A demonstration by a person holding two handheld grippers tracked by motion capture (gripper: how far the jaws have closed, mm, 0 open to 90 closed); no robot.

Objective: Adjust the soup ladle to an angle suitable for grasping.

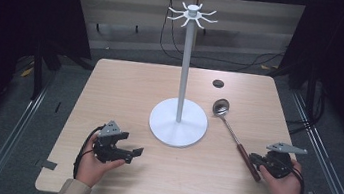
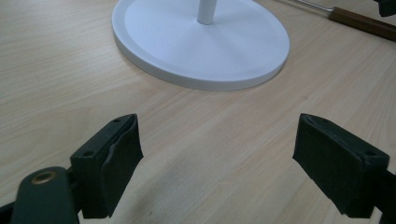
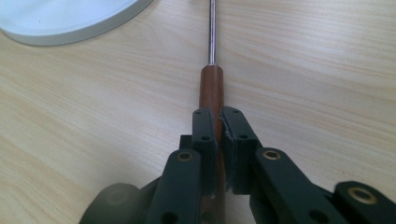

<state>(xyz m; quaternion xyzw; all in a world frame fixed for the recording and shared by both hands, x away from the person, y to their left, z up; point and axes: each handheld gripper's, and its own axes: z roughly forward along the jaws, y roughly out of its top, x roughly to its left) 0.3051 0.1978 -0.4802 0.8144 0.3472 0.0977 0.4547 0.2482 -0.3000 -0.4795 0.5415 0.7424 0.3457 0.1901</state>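
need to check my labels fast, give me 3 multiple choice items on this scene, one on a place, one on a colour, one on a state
1. Where does the ladle lie relative to the white stand?
A. on the stand's base
B. on the table to the right of the base
C. hung from a top hook

2. What colour is the ladle's handle?
A. reddish brown
B. blue
C. white

3. How does the right gripper stand?
A. wide open above the table
B. shut on the ladle's handle
C. shut on the stand's pole

Answers:
1 B, since the high view shows it flat on the wood beside the base.
2 A, as the right gripper view shows brown wood below the metal shaft.
3 B, as its pads pinch the handle between them.
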